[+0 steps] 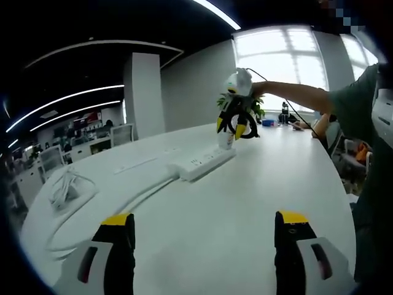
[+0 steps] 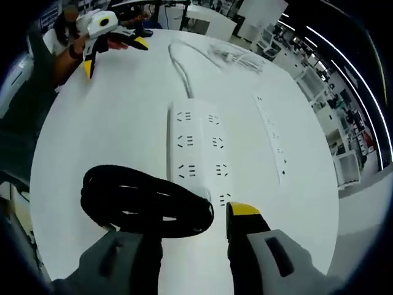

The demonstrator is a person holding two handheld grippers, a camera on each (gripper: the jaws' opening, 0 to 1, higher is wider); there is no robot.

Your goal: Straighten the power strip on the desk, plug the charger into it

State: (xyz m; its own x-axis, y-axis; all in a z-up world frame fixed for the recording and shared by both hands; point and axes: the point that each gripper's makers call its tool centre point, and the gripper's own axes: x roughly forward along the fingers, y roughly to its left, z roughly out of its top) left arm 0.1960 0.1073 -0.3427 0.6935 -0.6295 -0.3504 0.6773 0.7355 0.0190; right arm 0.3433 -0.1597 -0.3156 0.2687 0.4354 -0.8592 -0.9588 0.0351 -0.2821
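Right tool (image 2: 187, 230) clamped on coiled black charger cord (image 2: 147, 203) above white power strip (image 2: 198, 147); left tool (image 1: 206, 236) open, empty. Best lowered squarely, prongs over slots.

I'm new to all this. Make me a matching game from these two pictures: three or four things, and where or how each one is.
Things:
1. power strip
2. black cable coil
3. left gripper
4. white cord bundle

Places or states:
A. held at the right gripper
B. jaws apart, holding nothing
C. flat mid-table, sockets up
D. loose near the table's far edge

Pairs: 1-C, 2-A, 3-B, 4-D
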